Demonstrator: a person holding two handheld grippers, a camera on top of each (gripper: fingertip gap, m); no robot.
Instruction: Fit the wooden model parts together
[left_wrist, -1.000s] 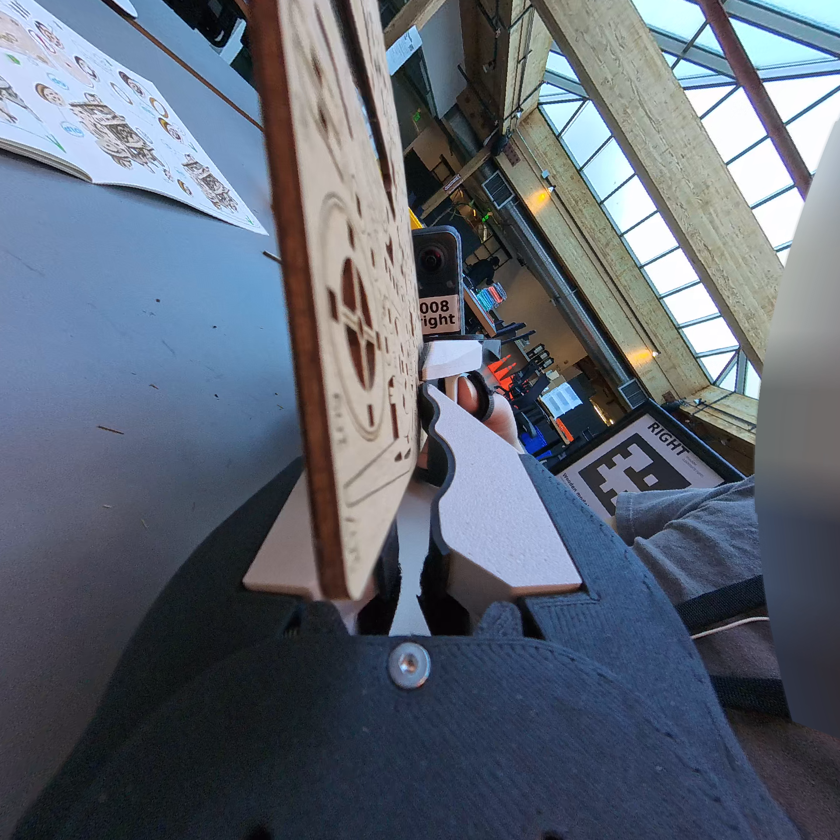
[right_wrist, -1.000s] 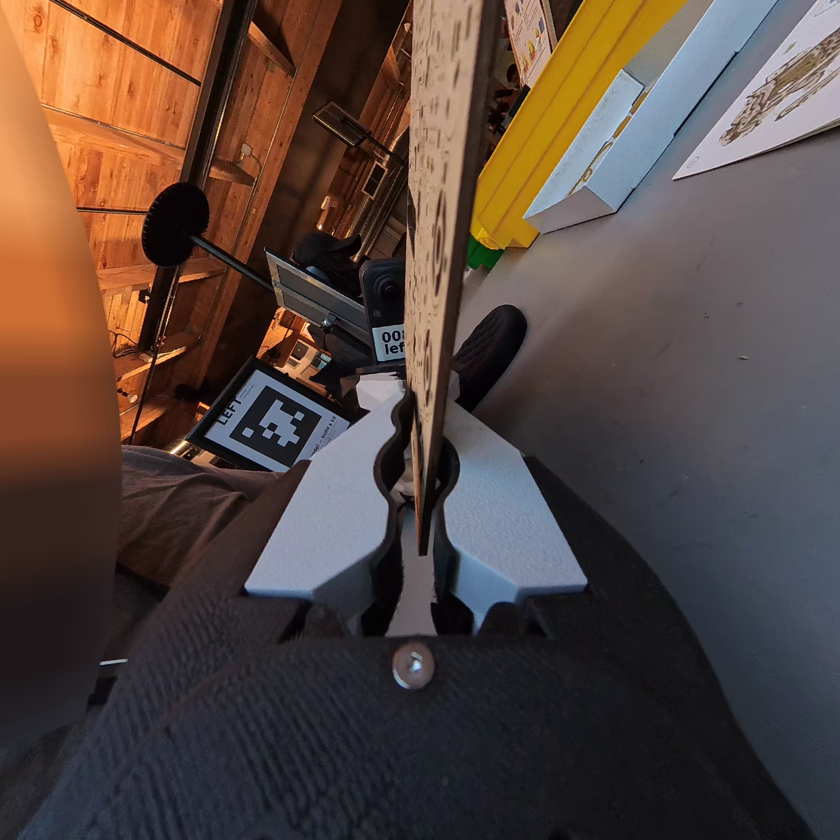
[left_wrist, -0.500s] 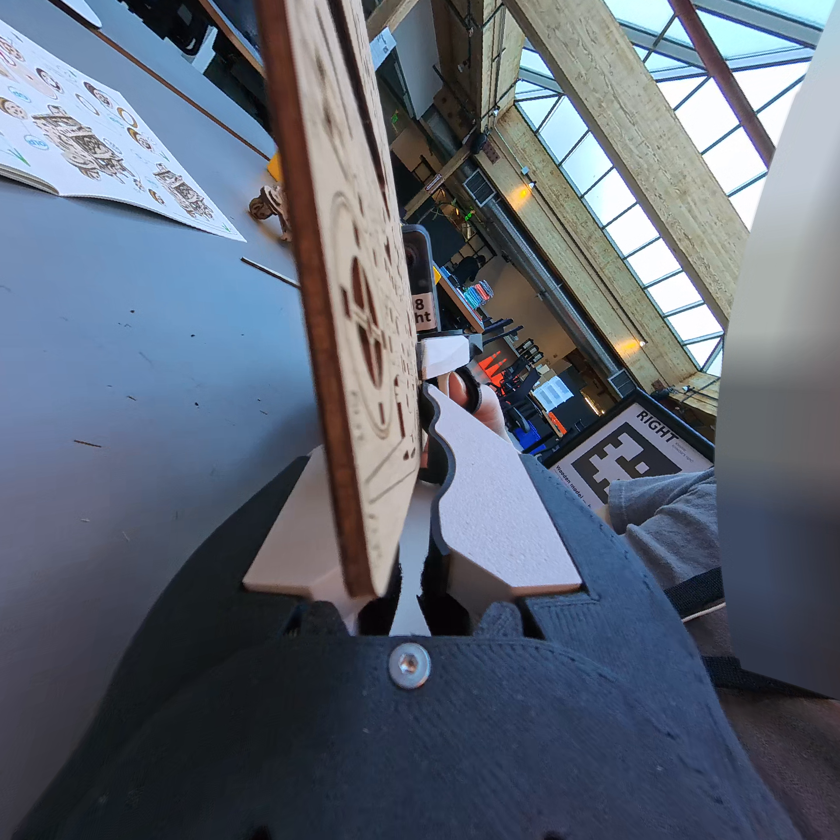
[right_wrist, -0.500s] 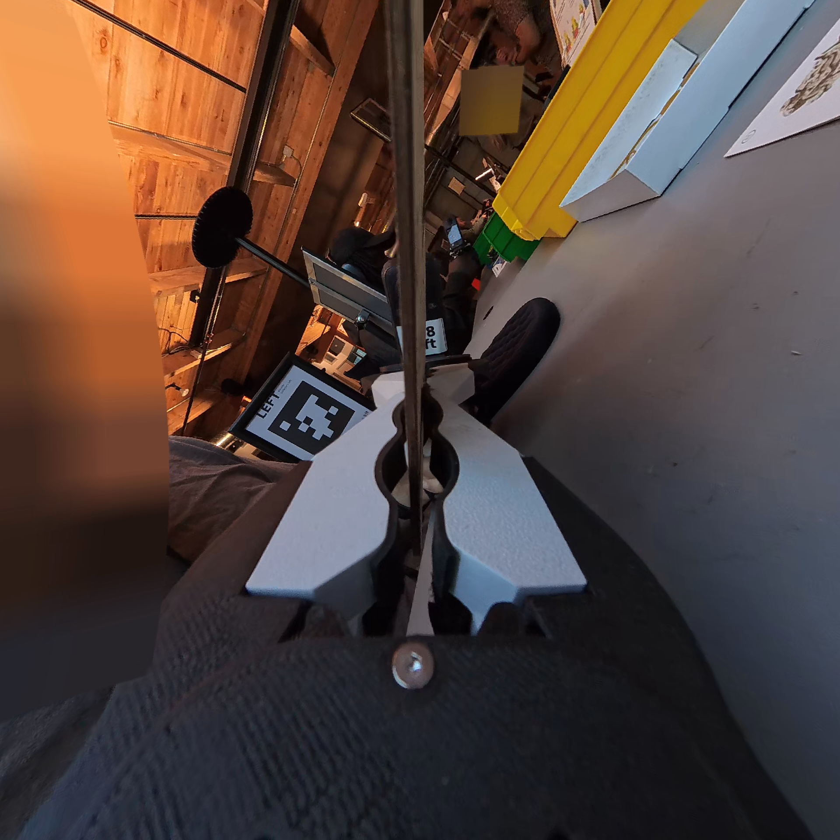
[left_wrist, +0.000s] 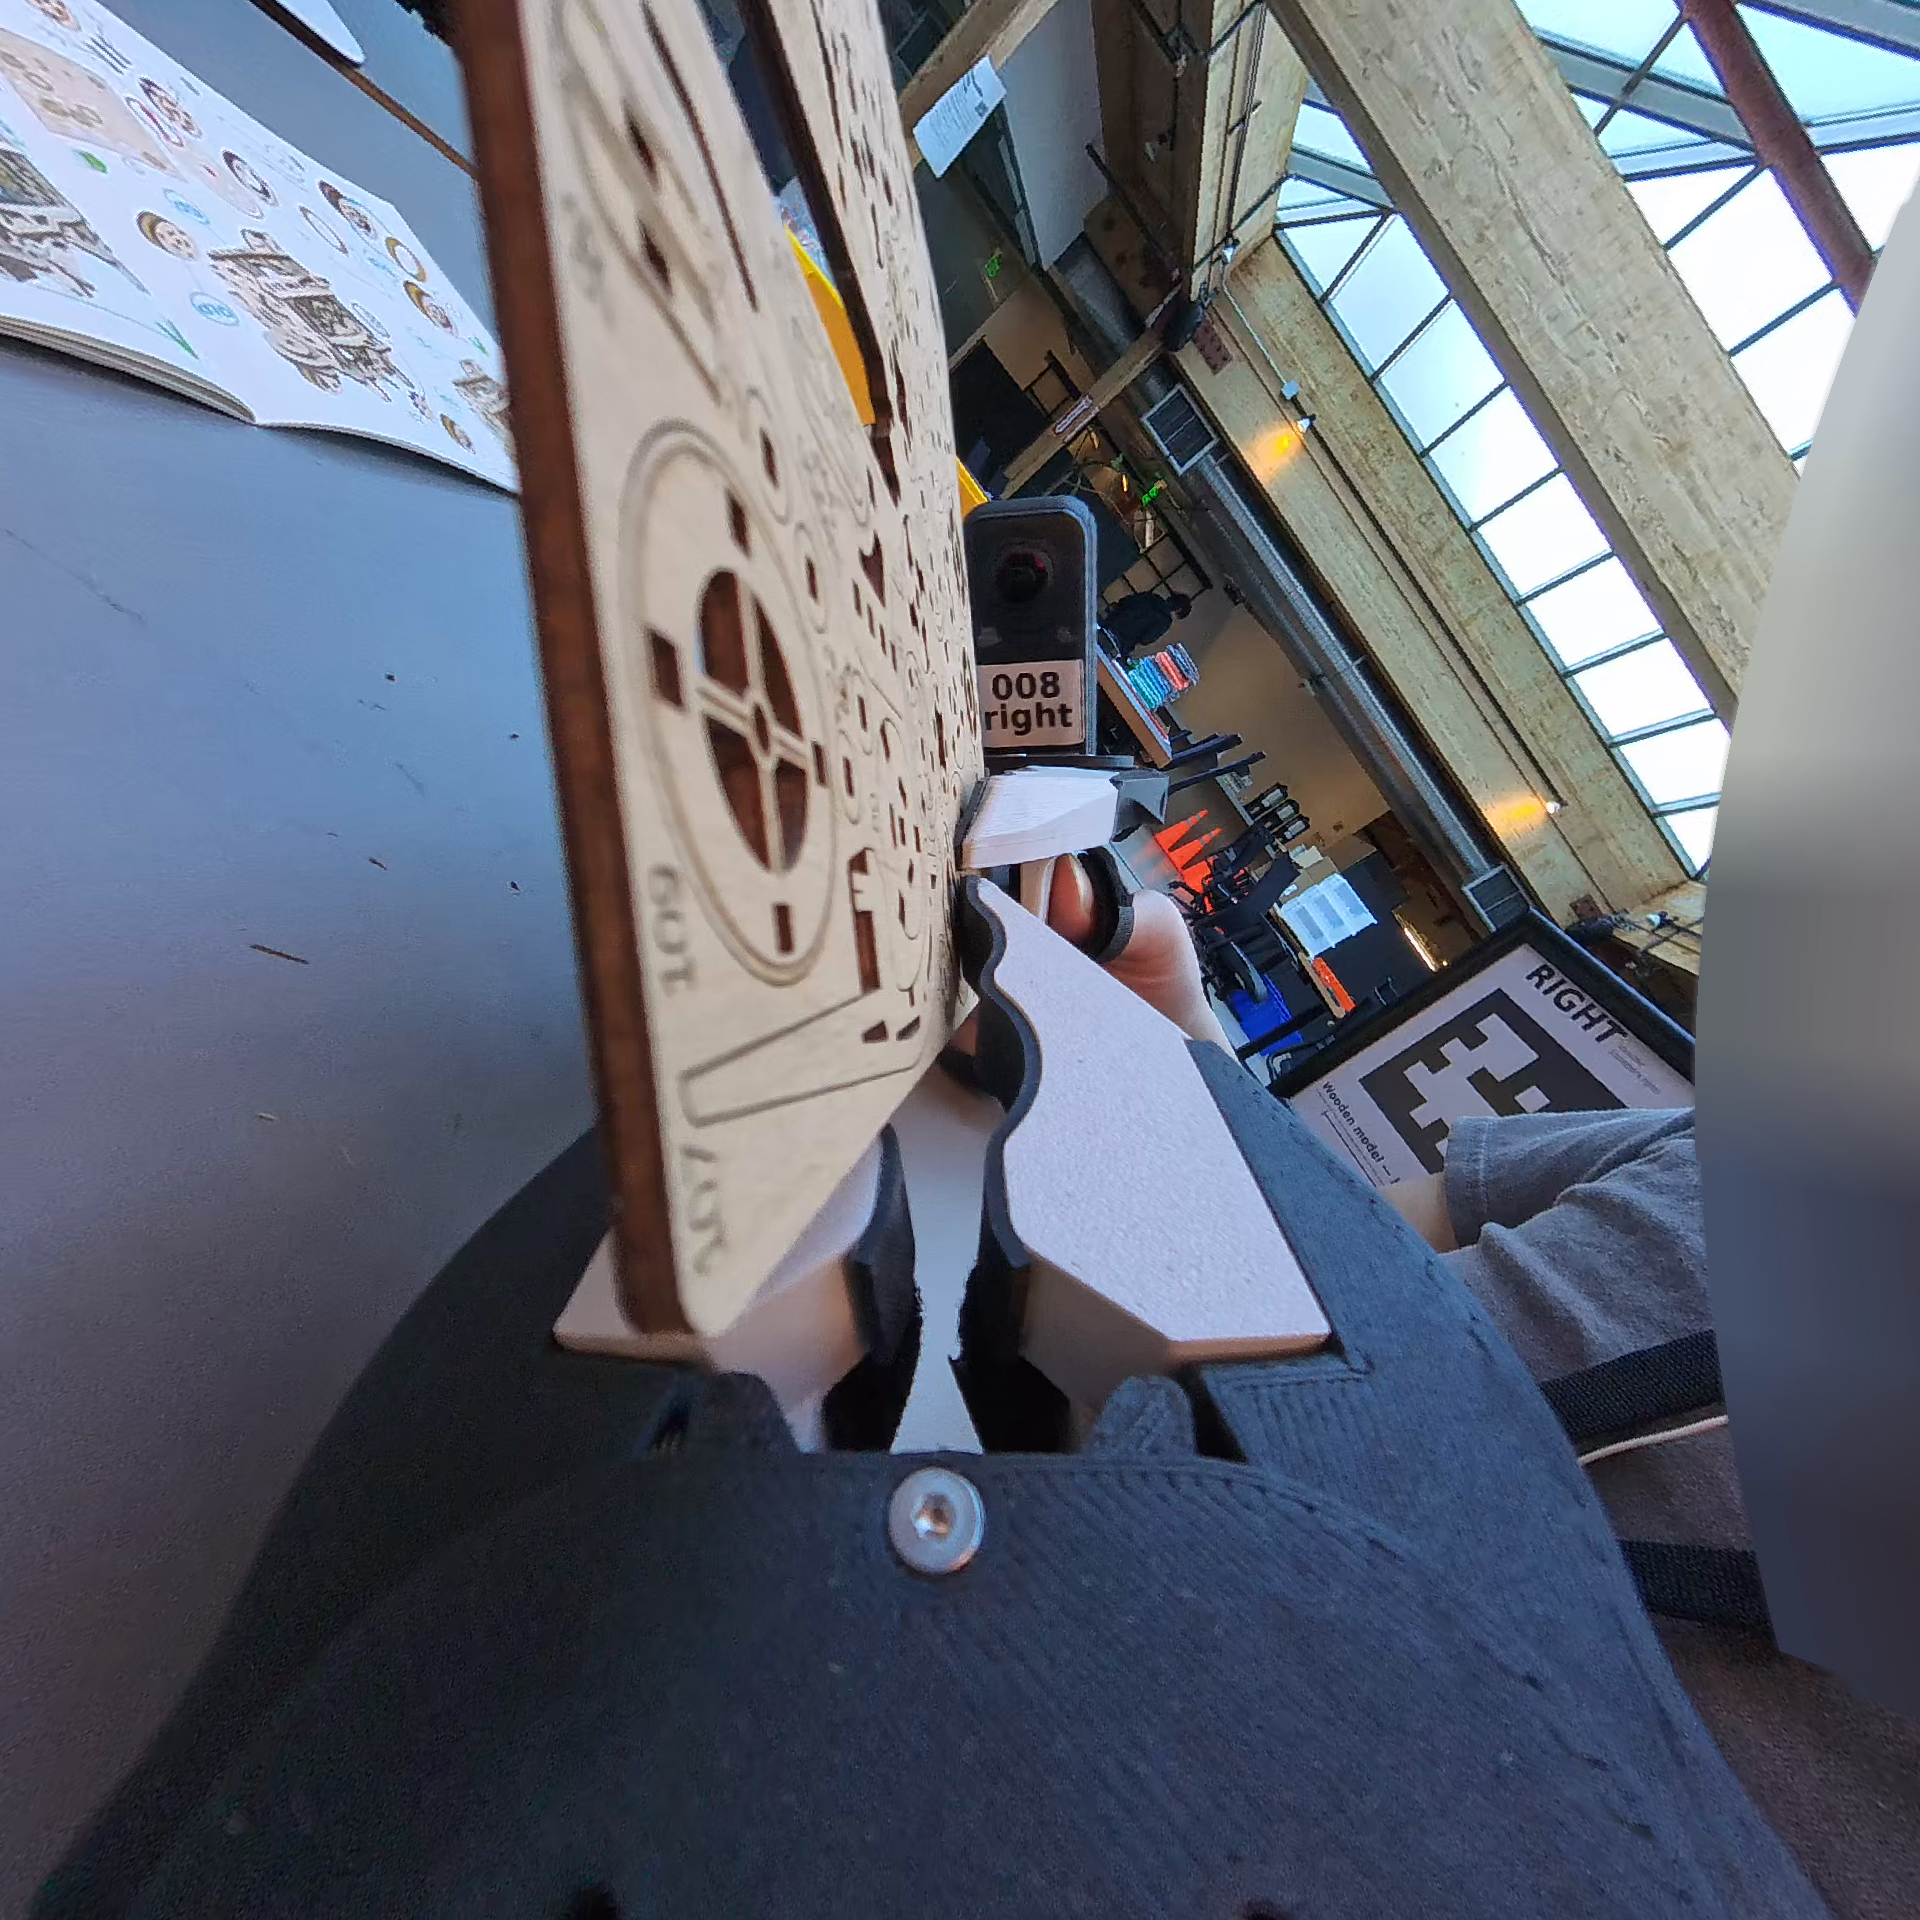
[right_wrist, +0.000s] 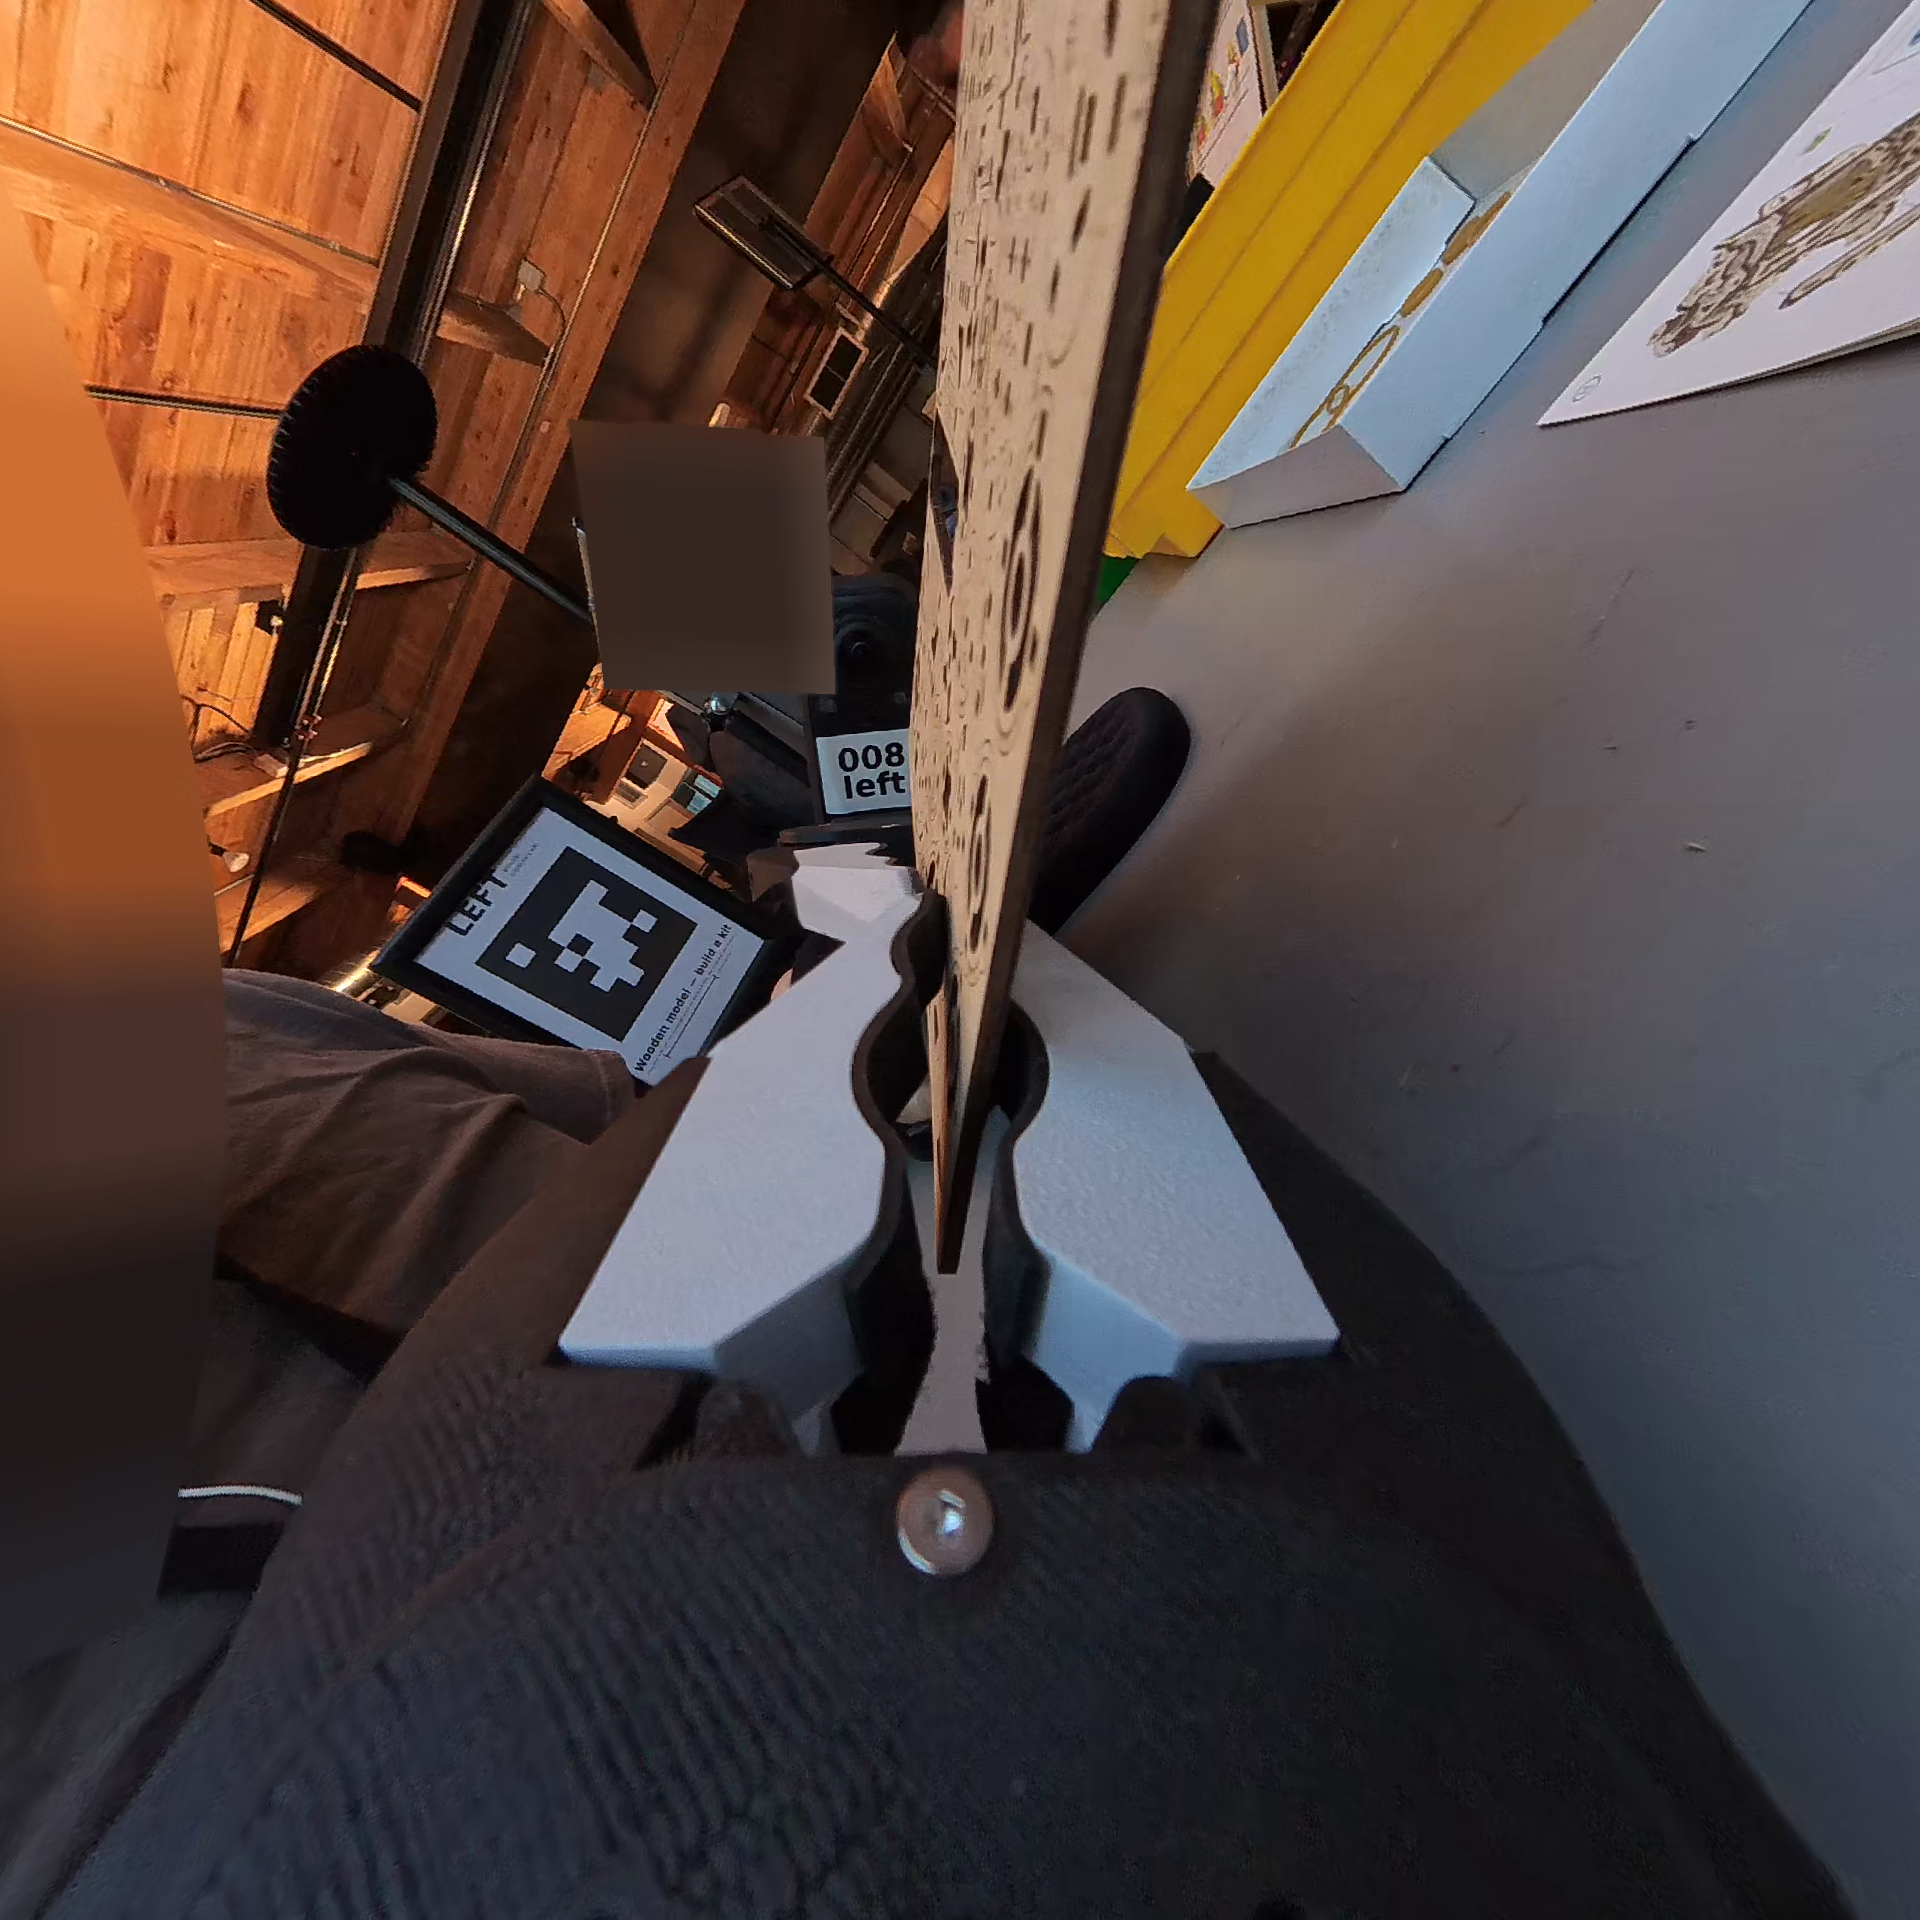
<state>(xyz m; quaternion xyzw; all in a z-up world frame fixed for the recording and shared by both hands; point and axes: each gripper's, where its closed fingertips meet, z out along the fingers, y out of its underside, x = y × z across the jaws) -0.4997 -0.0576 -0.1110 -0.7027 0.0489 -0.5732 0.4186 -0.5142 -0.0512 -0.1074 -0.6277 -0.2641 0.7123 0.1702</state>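
**Both grippers clamp one wooden sheet**

The laser-cut sheet (left_wrist: 748, 644) stands on edge above the grey table (left_wrist: 260, 831), held from both ends. Left gripper (left_wrist: 940, 1049) pinches its near corner, fingers pressed onto the wood. Opposite, the right gripper (right_wrist: 961, 1060) squeezes the sheet's other edge (right_wrist: 1023, 520), board running straight up between its fingers. An instruction booklet (left_wrist: 208, 270) lies open on the table; a white box (right_wrist: 1455, 343) and a yellow bin (right_wrist: 1278, 208) sit farther back.

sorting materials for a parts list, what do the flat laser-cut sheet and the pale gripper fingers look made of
Flat laser-cut sheet: thin plywood, pale matt face, dark scorched-brown edges and cut-outs. Pale gripper fingers: probably moulded or printed plastic, a grainy matt light-grey surface with dark inner pads.
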